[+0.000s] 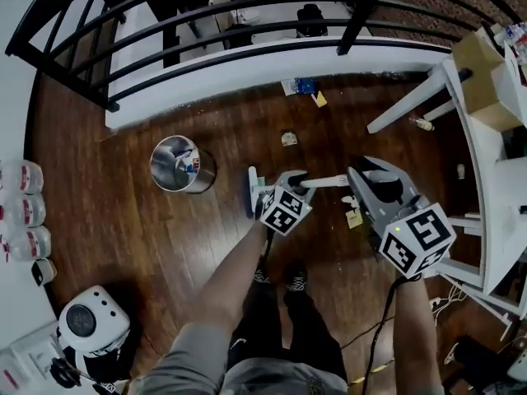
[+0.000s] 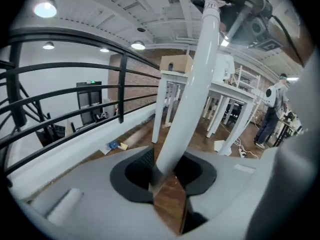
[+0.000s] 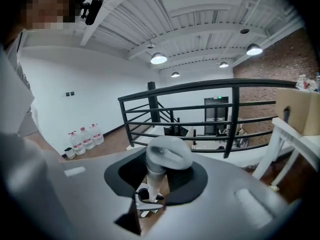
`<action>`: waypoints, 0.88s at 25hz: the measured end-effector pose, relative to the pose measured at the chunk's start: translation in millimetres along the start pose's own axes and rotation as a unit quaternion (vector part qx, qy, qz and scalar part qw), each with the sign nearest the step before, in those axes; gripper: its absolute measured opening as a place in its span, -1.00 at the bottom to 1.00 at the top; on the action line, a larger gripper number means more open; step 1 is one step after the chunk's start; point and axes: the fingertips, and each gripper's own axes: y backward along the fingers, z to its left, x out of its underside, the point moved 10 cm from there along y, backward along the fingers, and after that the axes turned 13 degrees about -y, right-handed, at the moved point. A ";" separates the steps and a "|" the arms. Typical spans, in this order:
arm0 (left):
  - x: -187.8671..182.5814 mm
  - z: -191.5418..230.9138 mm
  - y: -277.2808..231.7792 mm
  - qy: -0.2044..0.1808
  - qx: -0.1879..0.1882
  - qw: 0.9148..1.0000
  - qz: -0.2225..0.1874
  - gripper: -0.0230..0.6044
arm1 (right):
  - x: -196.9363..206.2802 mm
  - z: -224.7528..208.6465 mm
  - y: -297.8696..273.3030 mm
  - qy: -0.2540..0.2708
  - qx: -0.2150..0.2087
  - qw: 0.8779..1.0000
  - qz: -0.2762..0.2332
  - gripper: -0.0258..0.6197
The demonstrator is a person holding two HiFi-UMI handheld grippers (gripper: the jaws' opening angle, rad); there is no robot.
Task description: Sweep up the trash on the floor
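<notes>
Standing on the dark wood floor [image 1: 107,220], a person holds a gripper in each hand just right of the round metal bin [image 1: 181,164]. The left gripper [image 1: 292,178], the one nearer the bin, has its jaws clenched on a slanted white pole [image 2: 192,99]. The pole's capped top reaches up toward the right gripper [image 1: 360,176], which is on the side away from the bin. The right gripper's jaws grasp a white handle [image 3: 162,156] with a rounded top; whether that handle and the pole belong to one tool I cannot tell. Between the bin and the left gripper a narrow white piece [image 1: 252,192] stands on the floor. The trash lies unswept. A small crumpled scrap [image 1: 288,138] is right of the bin and a little beyond it. A blue-and-white packet [image 1: 300,85] and a yellow scrap [image 1: 319,99] lie farther beyond, by the white kerb [image 1: 247,76] under the black railing [image 1: 206,23]. What looks like another pale scrap [image 1: 354,218] lies right of the bin, beside the right gripper. Water bottles [image 1: 20,212] stand well left of the bin.
</notes>
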 end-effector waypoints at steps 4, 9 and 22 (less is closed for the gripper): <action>-37.0 -6.4 -39.8 -0.051 0.058 0.997 -0.016 -0.60 | -3.4 -26.4 29.2 -0.018 0.062 0.998 -0.026 -0.66; -73.0 -27.9 -73.4 -0.098 0.114 0.989 0.005 -0.60 | -1.5 -62.9 72.0 -0.064 0.107 0.990 -0.063 -0.66; -164.2 -175.7 -110.0 -0.248 0.246 0.937 0.018 -0.61 | 47.3 -77.0 261.8 -0.152 0.235 0.946 -0.162 -0.66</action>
